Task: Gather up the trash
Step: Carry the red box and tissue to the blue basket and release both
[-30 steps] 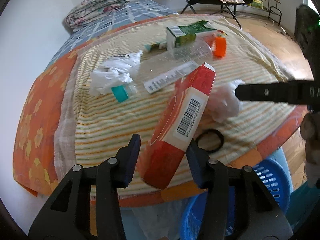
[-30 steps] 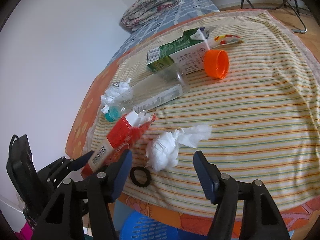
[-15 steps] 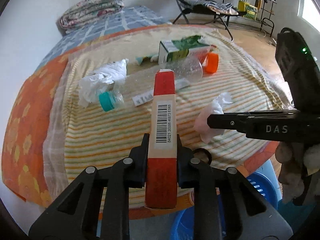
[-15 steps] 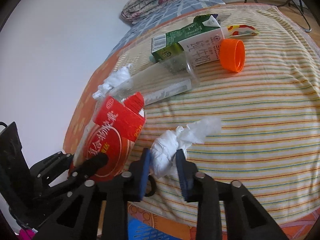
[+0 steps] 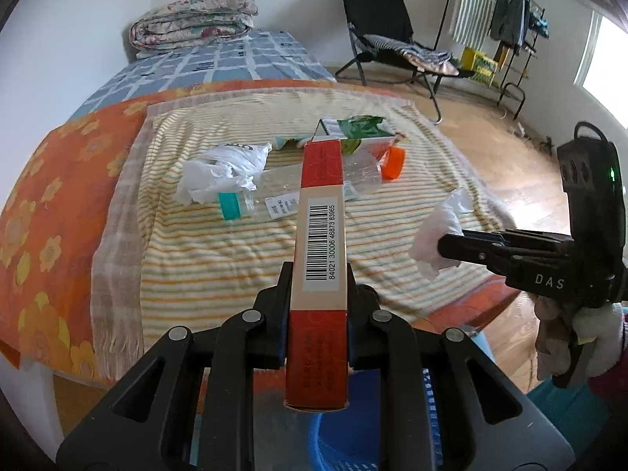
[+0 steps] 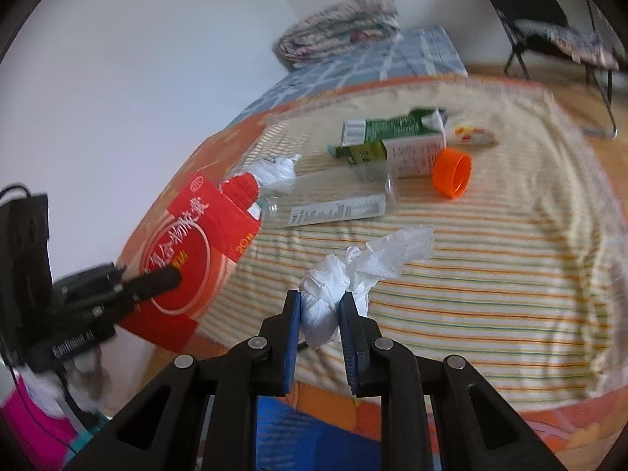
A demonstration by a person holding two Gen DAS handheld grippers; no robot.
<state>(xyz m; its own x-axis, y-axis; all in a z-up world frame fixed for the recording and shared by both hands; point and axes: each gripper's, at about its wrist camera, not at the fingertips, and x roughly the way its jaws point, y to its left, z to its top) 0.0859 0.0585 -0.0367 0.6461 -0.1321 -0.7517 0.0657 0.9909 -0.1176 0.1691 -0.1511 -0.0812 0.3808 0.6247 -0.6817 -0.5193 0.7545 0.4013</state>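
In the left wrist view our left gripper [image 5: 318,294] has its jaws clenched on the narrow sides of a red box [image 5: 320,259], which stands up between them with its barcode side facing the camera, lifted clear of the striped cloth [image 5: 219,267]. Further back on that cloth lie a clear bottle [image 5: 290,192] with a teal cap, a white bag [image 5: 219,172] touching its cap end, a green carton [image 5: 357,137] and an orange cup [image 5: 393,161] on its side. To the right we see our right gripper [image 5: 451,247] from the side, pinching a tissue [image 5: 439,231] above the cloth's edge. A blue basket [image 5: 353,435] shows below, under the box. In the right wrist view, somewhat blurred, the right gripper [image 6: 320,310] has its jaws clamped on the tissue [image 6: 353,271], whose loose end fans out over the cloth [image 6: 490,274]. At left the left gripper [image 6: 157,280] holds the box [image 6: 188,251] off the bed's near corner. The bottle [image 6: 337,206], carton [image 6: 392,141] and cup [image 6: 453,172] lie beyond, and the basket [image 6: 274,431] sits low in frame.
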